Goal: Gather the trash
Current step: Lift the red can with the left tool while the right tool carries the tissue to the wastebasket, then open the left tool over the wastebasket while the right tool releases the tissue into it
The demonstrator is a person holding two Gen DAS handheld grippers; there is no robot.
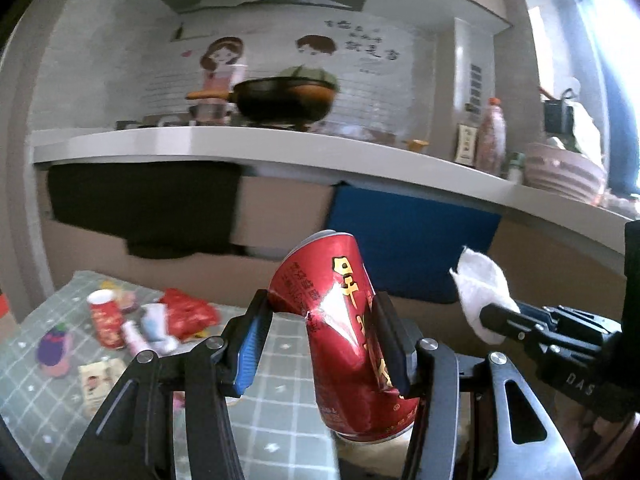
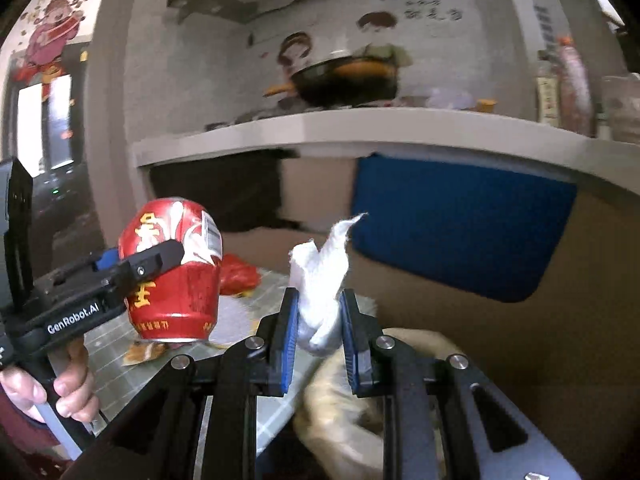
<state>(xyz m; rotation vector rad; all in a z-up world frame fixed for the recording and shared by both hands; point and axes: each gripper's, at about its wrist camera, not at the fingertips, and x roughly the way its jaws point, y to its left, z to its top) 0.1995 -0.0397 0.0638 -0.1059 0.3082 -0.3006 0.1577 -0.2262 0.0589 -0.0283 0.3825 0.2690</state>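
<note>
While both loads are held above the table (image 1: 280, 424), left gripper (image 1: 320, 332) clamps a dented red can (image 1: 344, 336) and right gripper (image 2: 319, 320) pinches a crumpled white tissue (image 2: 320, 280). Step looks like carry-to-bin; no bin clearly visible. Next: find receptacle, release over it. More litter remains at table's far left corner: red wrapper (image 1: 188, 312), small red cup (image 1: 105, 320).

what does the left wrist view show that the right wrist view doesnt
Only the left wrist view shows the litter left on the checked tablecloth: a red cup and a purple eggplant toy.

Only the right wrist view shows the person's left hand and a red figure poster.

Both show the left tool clamping the dented red can, the right tool pinching the white tissue, and the black wok.
</note>
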